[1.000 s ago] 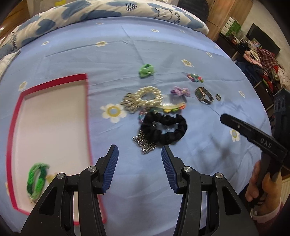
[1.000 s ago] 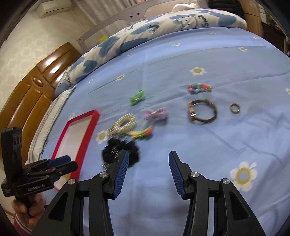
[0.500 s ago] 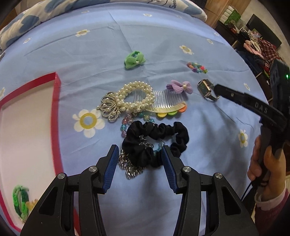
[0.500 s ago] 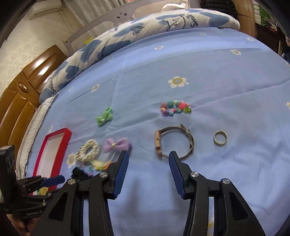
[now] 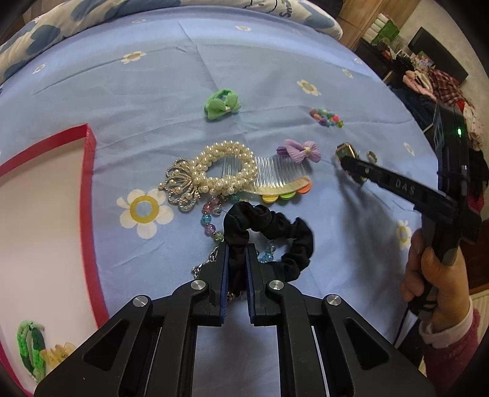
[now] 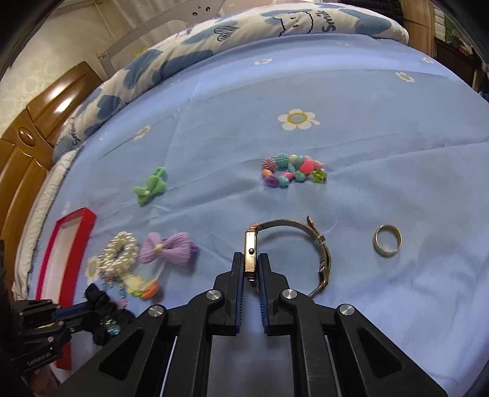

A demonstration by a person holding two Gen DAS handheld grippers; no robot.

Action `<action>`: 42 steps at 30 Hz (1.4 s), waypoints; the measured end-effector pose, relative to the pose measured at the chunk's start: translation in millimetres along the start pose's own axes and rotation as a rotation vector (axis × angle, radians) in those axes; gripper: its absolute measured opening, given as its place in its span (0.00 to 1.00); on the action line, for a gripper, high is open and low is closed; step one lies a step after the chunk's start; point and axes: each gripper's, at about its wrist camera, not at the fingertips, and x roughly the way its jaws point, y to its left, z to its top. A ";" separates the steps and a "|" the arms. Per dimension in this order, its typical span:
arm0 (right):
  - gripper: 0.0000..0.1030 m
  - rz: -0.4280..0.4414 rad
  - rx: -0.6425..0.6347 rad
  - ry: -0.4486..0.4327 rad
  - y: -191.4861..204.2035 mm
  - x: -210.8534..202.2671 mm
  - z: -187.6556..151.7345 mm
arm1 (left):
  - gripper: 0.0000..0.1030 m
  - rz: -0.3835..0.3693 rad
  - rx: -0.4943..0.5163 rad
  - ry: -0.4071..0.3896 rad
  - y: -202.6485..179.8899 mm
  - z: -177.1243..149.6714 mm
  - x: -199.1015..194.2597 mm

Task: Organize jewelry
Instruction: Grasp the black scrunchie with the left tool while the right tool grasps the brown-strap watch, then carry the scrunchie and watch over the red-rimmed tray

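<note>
Both grippers, open above the bedsheet [image 6: 351, 91] a second ago, have come down and clamped. The left gripper [image 5: 237, 253] now pinches the black scrunchie [image 5: 269, 226], just near of the pearl bracelet [image 5: 226, 171] and right of the red tray [image 5: 91, 171]. The right gripper [image 6: 251, 262] grips the wristwatch [image 6: 251, 250] by its case, left of the ring [image 6: 388, 243]. "DAS" reads on the right gripper's arm; "Smile" on the quilt [image 6: 275, 24] at the far edge.
</note>
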 end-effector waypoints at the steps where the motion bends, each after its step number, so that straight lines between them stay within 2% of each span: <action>1: 0.07 0.008 0.003 -0.002 1.2 -3.4 -2.2 | 0.08 -0.006 -0.003 -0.009 0.9 -1.0 -4.9; 6: 0.07 0.053 0.002 -0.011 14.2 -21.5 -13.1 | 0.08 -0.021 -0.027 -0.054 6.7 -5.3 -27.9; 18: 0.07 0.173 -0.100 -0.002 94.8 -47.6 -33.9 | 0.08 -0.027 -0.130 -0.139 41.3 -28.7 -80.0; 30: 0.07 0.266 -0.230 0.022 176.6 -45.7 -43.0 | 0.08 -0.004 -0.249 -0.210 91.2 -53.7 -116.5; 42: 0.07 0.344 -0.343 0.054 248.8 -29.7 -45.7 | 0.08 0.032 -0.375 -0.254 148.2 -71.8 -136.4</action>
